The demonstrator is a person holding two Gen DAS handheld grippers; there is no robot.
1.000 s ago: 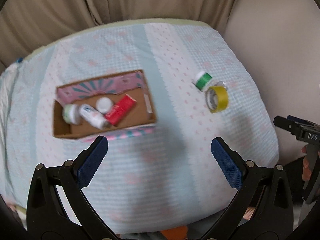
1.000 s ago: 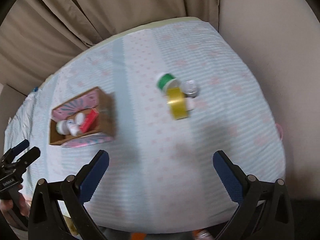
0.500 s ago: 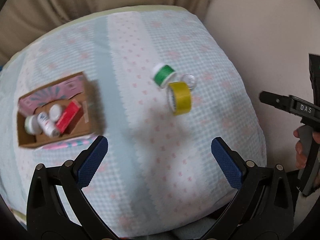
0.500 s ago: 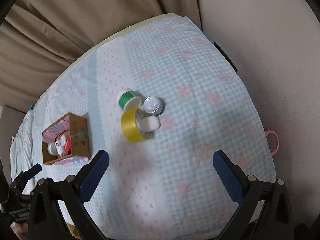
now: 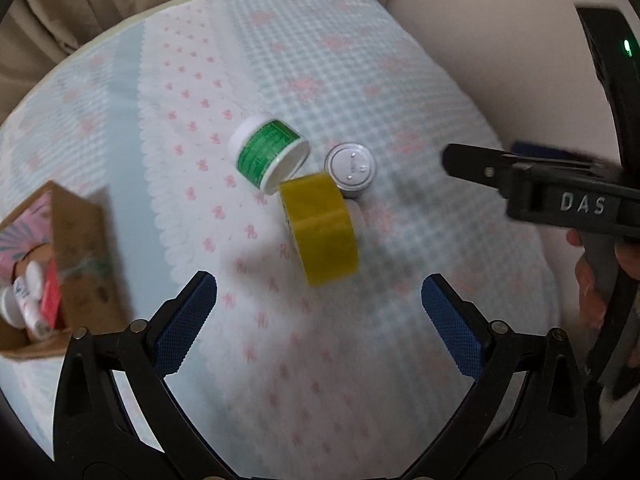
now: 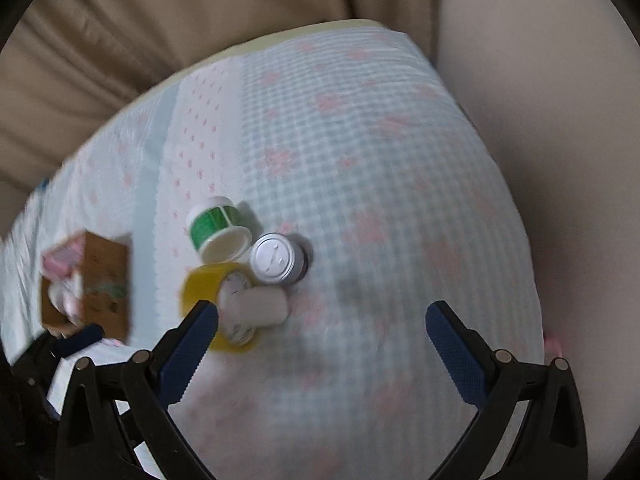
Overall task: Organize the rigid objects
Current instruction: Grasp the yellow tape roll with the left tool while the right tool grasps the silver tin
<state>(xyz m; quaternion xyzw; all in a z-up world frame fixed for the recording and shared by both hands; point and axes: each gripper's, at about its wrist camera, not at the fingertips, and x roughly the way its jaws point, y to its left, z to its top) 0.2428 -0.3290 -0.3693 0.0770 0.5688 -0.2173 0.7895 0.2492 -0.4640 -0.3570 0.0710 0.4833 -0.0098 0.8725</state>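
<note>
The left gripper (image 5: pixel 318 314) hung above the cloth-covered table (image 5: pixel 400 100) with its blue-padded fingers (image 5: pixel 186 322) spread wide, holding nothing and touching nothing. The right gripper (image 6: pixel 322 344) was likewise spread wide and empty, its left pad (image 6: pixel 188 350) crossing in front of the yellow tape roll (image 6: pixel 200 292) in its own view; whether it touched the roll could not be told.

The loose items sat clustered near the middle of the table. The yellow tape roll (image 5: pixel 320 228) stood on edge. Just beyond it to the left lay the green-labelled jar (image 5: pixel 268 152) on its side, and to the right of that stood a small silver-topped can (image 5: pixel 351 166). A white cylinder (image 6: pixel 260 308) lay on its side against the tape roll's right face, below the can (image 6: pixel 276 258).

Well to the left stood an open cardboard box (image 5: pixel 80 252), with a red item (image 5: pixel 50 300) and white bottles (image 5: pixel 24 300) inside.

In the left wrist view, the right gripper's black frame (image 5: pixel 532 188) entered from the right, with a hand (image 5: pixel 592 280) on its handle.
</note>
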